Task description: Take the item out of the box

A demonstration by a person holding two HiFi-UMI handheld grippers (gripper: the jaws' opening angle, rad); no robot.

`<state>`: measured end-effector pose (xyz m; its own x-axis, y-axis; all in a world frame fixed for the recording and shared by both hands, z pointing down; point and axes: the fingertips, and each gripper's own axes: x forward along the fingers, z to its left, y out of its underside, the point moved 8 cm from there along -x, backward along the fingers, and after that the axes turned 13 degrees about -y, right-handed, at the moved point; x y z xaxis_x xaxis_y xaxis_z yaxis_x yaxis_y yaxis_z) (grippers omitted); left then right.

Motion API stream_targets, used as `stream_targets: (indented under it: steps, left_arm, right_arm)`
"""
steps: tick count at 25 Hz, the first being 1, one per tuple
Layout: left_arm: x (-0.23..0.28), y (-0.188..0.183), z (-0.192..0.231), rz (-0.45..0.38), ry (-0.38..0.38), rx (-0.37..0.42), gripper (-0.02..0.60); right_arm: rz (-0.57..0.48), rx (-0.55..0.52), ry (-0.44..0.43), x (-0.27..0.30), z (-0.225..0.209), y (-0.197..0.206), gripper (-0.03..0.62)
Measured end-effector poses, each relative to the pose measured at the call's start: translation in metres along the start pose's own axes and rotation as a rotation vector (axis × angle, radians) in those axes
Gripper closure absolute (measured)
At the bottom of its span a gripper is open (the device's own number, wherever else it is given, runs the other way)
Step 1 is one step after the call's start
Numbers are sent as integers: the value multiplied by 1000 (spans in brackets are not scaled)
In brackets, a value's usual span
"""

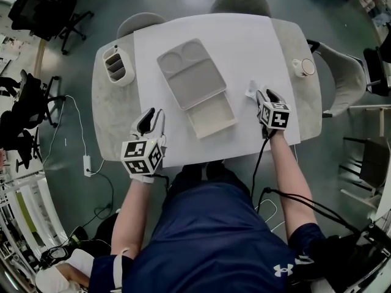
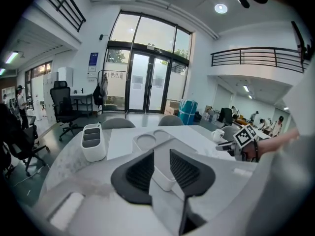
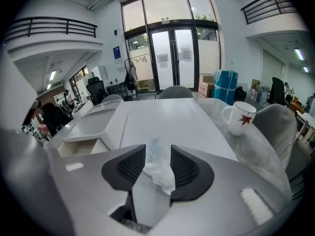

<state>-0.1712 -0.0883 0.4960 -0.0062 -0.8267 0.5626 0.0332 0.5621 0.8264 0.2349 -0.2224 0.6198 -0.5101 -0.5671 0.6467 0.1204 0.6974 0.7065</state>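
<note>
Place: open-plan office hall, as far as I can tell.
Entrance: tall glass doors (image 2: 147, 82) straight ahead of me.
Upper level: mezzanine with a black railing (image 2: 256, 57).
Seating: black office chairs (image 1: 36, 11) near my table (image 1: 110, 108).
Floor: grey, with a power strip (image 1: 87, 162) and cables beside me.
</note>
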Motion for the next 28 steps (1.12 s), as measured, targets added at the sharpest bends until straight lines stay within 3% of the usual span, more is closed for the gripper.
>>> stream_targets:
  steps: [8, 12, 28]
  left_arm:
    - [-9, -24, 7, -80, 29, 14, 471]
    - [-19, -41, 4, -126, 48, 19, 471]
    - [-89, -93, 9, -362, 68, 3, 471]
  right_arm:
    - [-214, -71, -12, -53, 47, -48, 454]
    - [-323, -156, -45, -80, 79, -73, 462]
    - [-570, -277, -116, -152, 181, -128, 499]
